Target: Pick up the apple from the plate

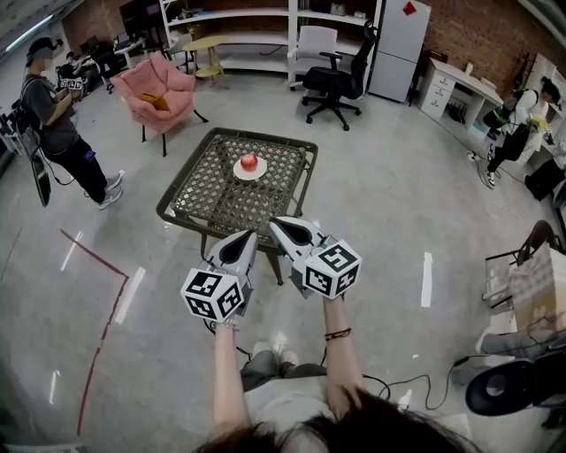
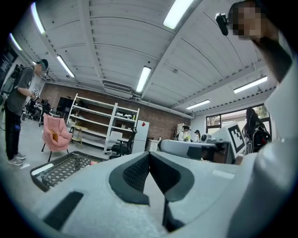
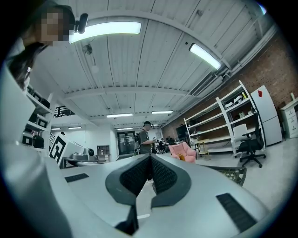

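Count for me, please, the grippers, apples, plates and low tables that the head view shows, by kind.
Grippers: 2, the left gripper and the right gripper
Apple: 1
Plate: 1
Low table: 1
Total: 5

Brick wall (image 1: 482,31), white shelves (image 1: 256,16), pink armchair (image 1: 159,90), grey floor (image 1: 398,221).

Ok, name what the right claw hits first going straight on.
Nothing near: the right claw points level, seemingly above the wicker table; its line runs toward a distant standing person, depth unclear.
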